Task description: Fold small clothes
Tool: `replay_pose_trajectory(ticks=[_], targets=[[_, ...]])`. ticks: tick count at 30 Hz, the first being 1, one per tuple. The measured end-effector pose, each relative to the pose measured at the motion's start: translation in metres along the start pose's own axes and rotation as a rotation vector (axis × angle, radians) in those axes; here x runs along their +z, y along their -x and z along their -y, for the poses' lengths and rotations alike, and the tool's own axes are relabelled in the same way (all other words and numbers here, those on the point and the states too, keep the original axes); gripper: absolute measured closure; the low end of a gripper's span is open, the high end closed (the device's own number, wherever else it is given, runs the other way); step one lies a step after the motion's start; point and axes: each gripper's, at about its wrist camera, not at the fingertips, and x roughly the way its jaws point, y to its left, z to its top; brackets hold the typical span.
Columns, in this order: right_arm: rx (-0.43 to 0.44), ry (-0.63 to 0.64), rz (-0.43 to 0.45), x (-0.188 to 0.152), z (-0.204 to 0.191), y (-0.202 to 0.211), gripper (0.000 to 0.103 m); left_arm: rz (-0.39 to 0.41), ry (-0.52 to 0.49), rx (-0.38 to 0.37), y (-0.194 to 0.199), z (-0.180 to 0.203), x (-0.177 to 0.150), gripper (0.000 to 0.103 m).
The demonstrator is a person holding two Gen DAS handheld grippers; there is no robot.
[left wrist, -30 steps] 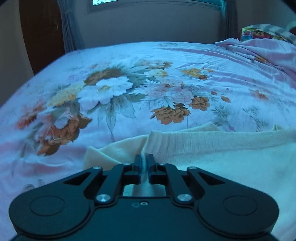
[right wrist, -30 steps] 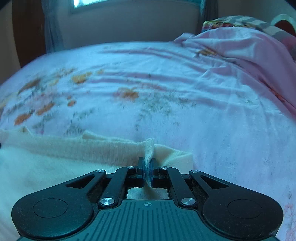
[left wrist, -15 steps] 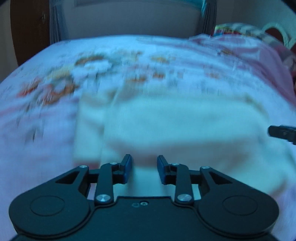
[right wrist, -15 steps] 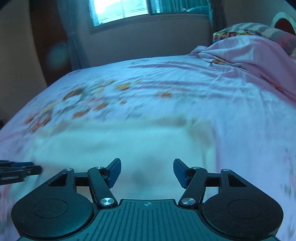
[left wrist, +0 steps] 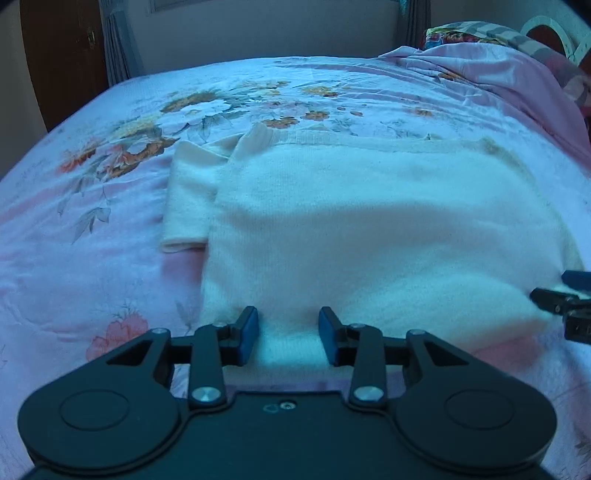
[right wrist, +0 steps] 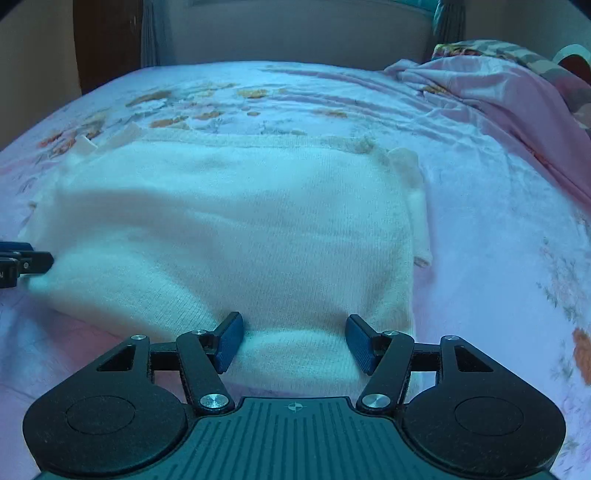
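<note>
Floral pink bedsheet (left wrist: 110,229), pale wall (right wrist: 295,33) — grey curtains (left wrist: 118,40), dark wooden door (left wrist: 62,55)

Soft fuzzy knitted cream sweater (left wrist: 369,221), thin smooth cotton bed sheet (left wrist: 92,229) with printed flowers, matt black plastic left gripper (left wrist: 287,334) with shiny metal screws, ridged blue rubbery pads (right wrist: 229,341) on right gripper (right wrist: 293,341), brown wooden door (left wrist: 59,48)

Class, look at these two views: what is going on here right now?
A person with a gripper in each hand is folding a cream sweater on a flowered bedsheet. The sweater lies flat, one sleeve sticking out at its left side. The left gripper and right gripper hover at its near edge, jaws open, gripping nothing.
</note>
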Motion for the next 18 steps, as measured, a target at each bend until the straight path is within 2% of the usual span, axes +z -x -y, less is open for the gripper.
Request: replay_pose_trajectory(ticks=[2,5,6,8,10,11,13,15,18], targets=[[0.008,-0.017,-0.015,0.009,0.0,0.004,0.042,-0.011,0.004,-0.008,0.007,0.001,0.004,0.07],[0.04,-0.067,0.077,0.02,0.001,0.024,0.042,0.024,0.056,-0.042,0.02,-0.003,0.011,0.069],[0.04,-0.066,0.093,0.022,0.0,0.027,0.042,0.031,0.053,-0.028,0.02,-0.002,0.011,0.067],[0.049,-0.032,0.04,0.019,-0.01,0.017,0.042,-0.033,0.027,-0.019,0.005,0.002,0.007,0.067],[0.023,0.036,-0.051,0.011,-0.019,-0.002,0.042,-0.015,-0.003,-0.009,0.003,0.004,-0.002,0.065],[0.017,0.048,-0.041,0.01,-0.021,0.0,0.042,-0.02,-0.006,-0.005,0.005,0.004,-0.001,0.065],[0.044,-0.002,-0.033,0.017,-0.017,0.008,0.042,-0.026,0.046,-0.033,0.014,-0.003,0.002,0.067],[0.082,-0.042,0.026,0.023,-0.013,0.023,0.042,-0.008,0.109,-0.064,0.027,-0.014,0.003,0.067],[0.089,-0.039,0.072,0.022,-0.017,0.04,0.042,-0.01,0.168,-0.044,0.033,-0.031,-0.001,0.064]])
